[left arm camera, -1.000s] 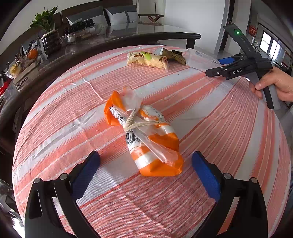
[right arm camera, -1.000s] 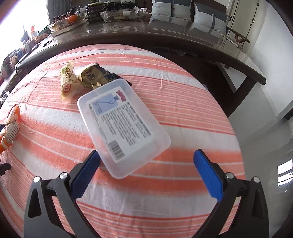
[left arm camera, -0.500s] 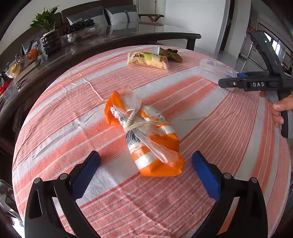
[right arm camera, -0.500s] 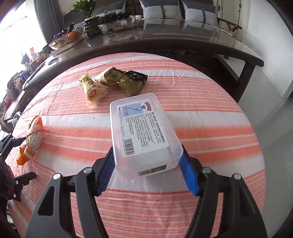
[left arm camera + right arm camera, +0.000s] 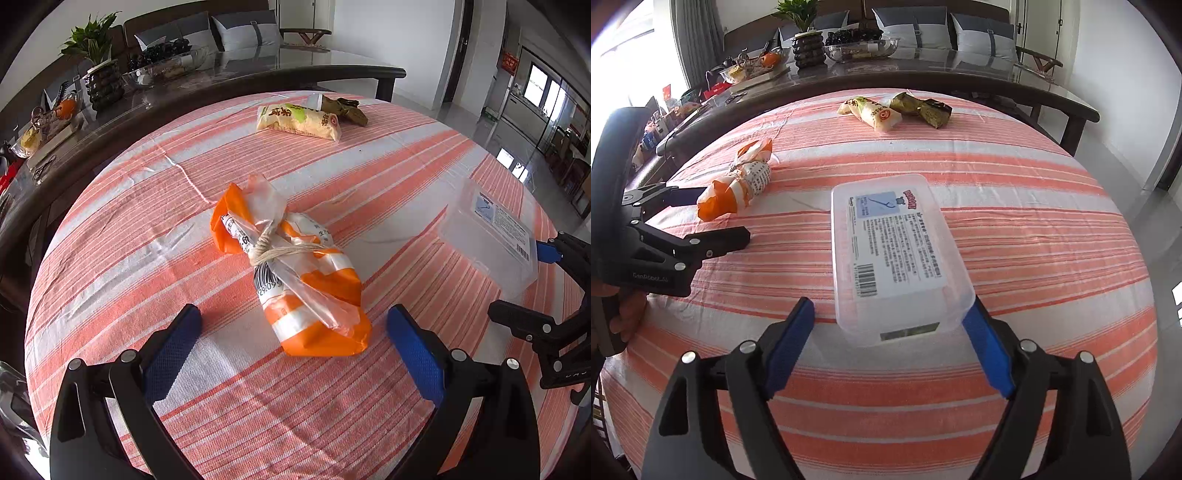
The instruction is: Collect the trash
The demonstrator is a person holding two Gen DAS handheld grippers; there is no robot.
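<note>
An orange and white plastic bag tied with string (image 5: 295, 273) lies mid-table, just ahead of my open, empty left gripper (image 5: 293, 343); it also shows in the right wrist view (image 5: 737, 184). A clear plastic box with a printed label (image 5: 890, 251) sits between the pads of my right gripper (image 5: 890, 343); the right pad touches it, the left pad stands slightly off. The box also shows in the left wrist view (image 5: 491, 236). A yellow snack packet (image 5: 299, 120) and a brown wrapper (image 5: 347, 109) lie at the far edge.
The round table has an orange-and-white striped cloth (image 5: 129, 229). A dark glass table (image 5: 258, 66) behind it carries a plant (image 5: 99, 70), bowls and clutter. The floor drops away to the right (image 5: 1145, 155).
My right gripper has carried the clear box to the near right of the table, and its jaws have widened around it. The left gripper has stayed still and open.
</note>
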